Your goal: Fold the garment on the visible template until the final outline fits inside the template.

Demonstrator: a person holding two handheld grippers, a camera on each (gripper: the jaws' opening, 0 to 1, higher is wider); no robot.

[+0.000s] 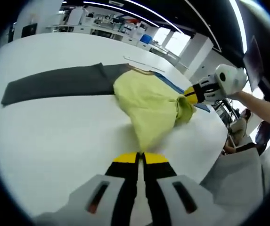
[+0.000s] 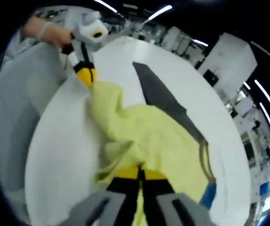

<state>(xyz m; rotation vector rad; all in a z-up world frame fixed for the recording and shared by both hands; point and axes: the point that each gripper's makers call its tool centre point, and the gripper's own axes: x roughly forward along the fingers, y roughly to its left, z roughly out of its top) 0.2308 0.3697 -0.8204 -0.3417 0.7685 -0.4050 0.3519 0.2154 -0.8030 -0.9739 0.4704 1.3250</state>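
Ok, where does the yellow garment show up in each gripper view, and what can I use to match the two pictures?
Left gripper view: the yellow garment lies centre on the white table, running down to this view's own jaws.
Right gripper view: the yellow garment spreads across the centre and lower middle.
Shared landmark: the dark grey strip lying beside the garment.

No text, label, brand, number or sign can be read anywhere.

left gripper (image 1: 141,157): black jaws, yellow tips, grey housing with a red-orange slot on one side | right gripper (image 2: 141,173): black jaws, yellow tips, grey housing | person's hand (image 2: 43,29): light wristband
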